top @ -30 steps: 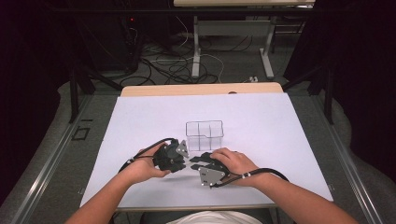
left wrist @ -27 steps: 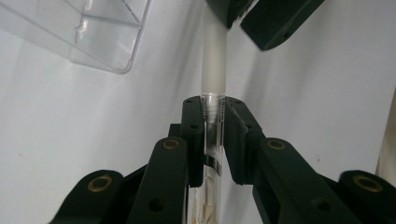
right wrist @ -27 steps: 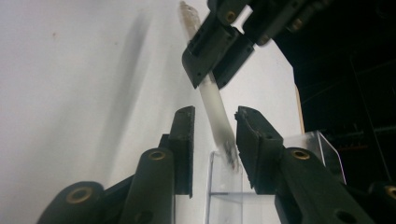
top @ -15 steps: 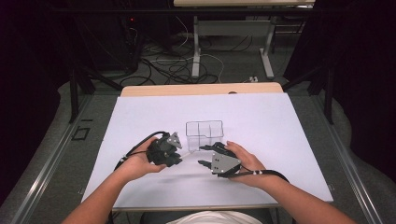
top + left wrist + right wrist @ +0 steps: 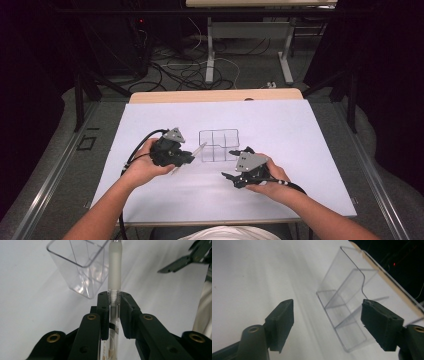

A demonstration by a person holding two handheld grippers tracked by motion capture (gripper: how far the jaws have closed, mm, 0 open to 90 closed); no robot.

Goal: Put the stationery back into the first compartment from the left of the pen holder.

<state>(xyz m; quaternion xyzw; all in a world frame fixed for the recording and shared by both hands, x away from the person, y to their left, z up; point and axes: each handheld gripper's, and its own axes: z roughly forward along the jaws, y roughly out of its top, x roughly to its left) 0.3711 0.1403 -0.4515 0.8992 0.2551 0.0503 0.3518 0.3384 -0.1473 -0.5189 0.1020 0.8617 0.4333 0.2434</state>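
My left gripper (image 5: 189,157) (image 5: 114,296) is shut on a clear pen (image 5: 113,275) with a frosted cap. The pen (image 5: 199,149) points toward the left side of a clear plastic divided box (image 5: 219,146) (image 5: 80,265) on the white table. My right gripper (image 5: 229,164) (image 5: 329,315) hovers just in front of the box's right end. Its jaws have just been opening, and nothing is between them. Past them in the right gripper view stands the box (image 5: 347,302). One right-gripper jaw appears at the upper right of the left gripper view.
A white sheet (image 5: 300,150) covers the table, with a wooden edge (image 5: 215,95) at the far side. Beyond the table are cables and desk legs on the floor. The person's forearms come in from the bottom of the high view.
The two grippers, close together a second ago, have drawn apart. The left went left and up with the pen; the right went right and its jaws spread.
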